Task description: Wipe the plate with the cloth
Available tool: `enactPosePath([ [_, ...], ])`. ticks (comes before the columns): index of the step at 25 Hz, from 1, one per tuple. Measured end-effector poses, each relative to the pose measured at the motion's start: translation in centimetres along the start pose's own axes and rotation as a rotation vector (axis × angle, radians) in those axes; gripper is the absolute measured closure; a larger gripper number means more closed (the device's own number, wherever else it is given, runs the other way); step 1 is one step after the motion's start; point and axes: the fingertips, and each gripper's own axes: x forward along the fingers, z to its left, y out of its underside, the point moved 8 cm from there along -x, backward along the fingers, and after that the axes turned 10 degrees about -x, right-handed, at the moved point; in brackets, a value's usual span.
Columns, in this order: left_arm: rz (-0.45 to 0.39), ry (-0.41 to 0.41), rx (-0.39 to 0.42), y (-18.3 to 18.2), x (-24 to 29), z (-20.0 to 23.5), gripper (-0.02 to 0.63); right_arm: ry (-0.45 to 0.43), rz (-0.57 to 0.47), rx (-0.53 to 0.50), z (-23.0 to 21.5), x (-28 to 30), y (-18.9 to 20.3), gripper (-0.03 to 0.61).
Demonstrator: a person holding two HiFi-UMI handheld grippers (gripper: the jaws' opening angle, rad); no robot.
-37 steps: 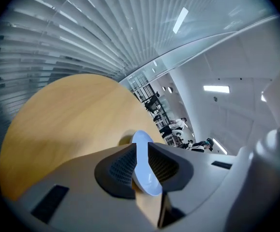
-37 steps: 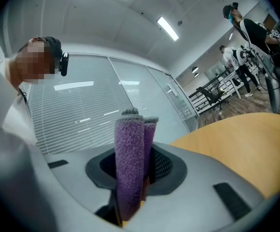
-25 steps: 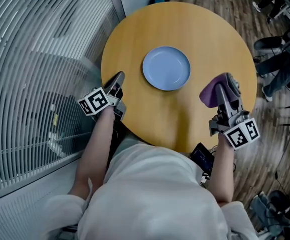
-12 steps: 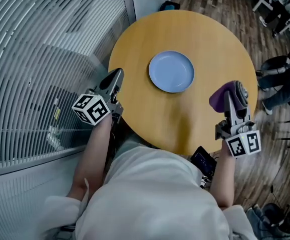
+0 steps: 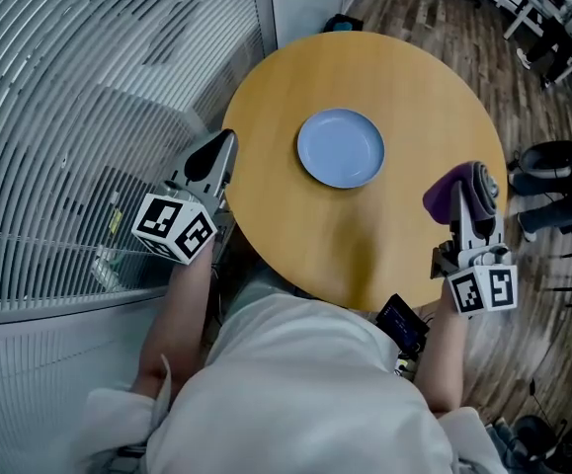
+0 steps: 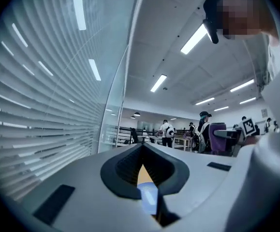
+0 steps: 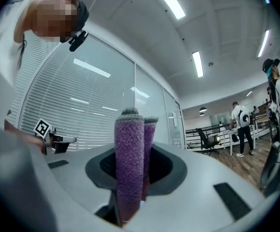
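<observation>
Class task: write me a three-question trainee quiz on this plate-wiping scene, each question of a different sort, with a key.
1. Short answer: what colour is the cloth clamped in the right gripper?
2. True or false: the cloth is lying on the plate.
3. Multiple choice: on the round table, the plate is
A. near the middle
B. hanging over the edge
C. upside down

Key: 1 purple; 2 false, as the cloth is held apart from the plate, off to its right in the head view; 3 A.
</observation>
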Motion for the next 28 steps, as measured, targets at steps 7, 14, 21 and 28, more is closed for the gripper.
enactPosePath([
  [7,-0.019,-0.067,0.134,-0.5,-0.8,-1.4,0.601,0.012,0.02,-0.066,0.7,0.2,-1.1,0.477],
  [14,-0.046,-0.106,0.175,0.8,-1.1,-1.1,0.601,-0.002,0.024,-0.108,2.2,0.7,-0.2,0.477],
  [21,-0.029,-0.141,0.18,0.6,-2.4,-3.4,0.601,0.006,0.002,-0.13,1.7,-1.6,-1.2,0.477],
  [28,-0.022,-0.141,0.164,2.2,-2.2,-0.2,0.601,0.013,0.023,-0.143,3.5,-0.2,1.2,0.477],
])
